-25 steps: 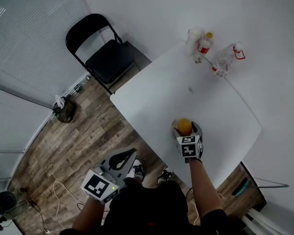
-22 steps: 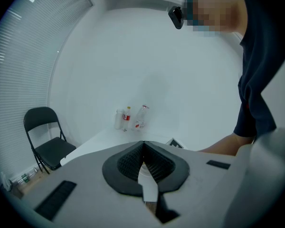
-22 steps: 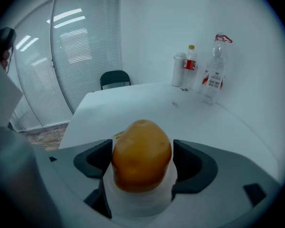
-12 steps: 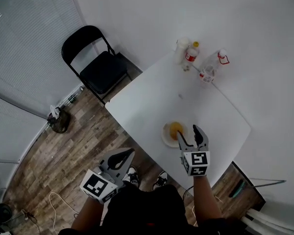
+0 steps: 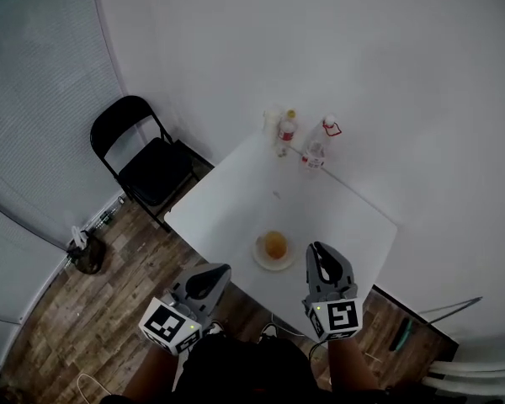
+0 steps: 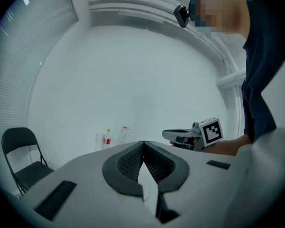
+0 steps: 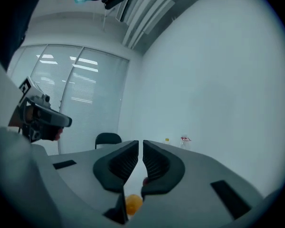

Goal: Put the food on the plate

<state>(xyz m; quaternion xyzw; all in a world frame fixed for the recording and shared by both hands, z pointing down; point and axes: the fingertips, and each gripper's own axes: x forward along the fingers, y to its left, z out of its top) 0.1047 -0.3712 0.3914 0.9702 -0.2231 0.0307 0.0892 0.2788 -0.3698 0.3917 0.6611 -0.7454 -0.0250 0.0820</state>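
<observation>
An orange rests on a small white plate near the front edge of the white table. My right gripper hovers just right of the plate, off the table's front edge. Its jaws are closing, almost together, with nothing between them. In the right gripper view the orange shows low below the right gripper. My left gripper hangs over the floor in front of the table, shut and empty. The left gripper view shows the left gripper with its tips touching.
Two bottles and a pale container stand at the table's far edge by the wall. A black folding chair stands left of the table on the wood floor. The right gripper appears in the left gripper view.
The right gripper let go of the orange on the plate, drew back toward me and brought its jaws nearly together. The head view pulled back. The left gripper stayed shut.
</observation>
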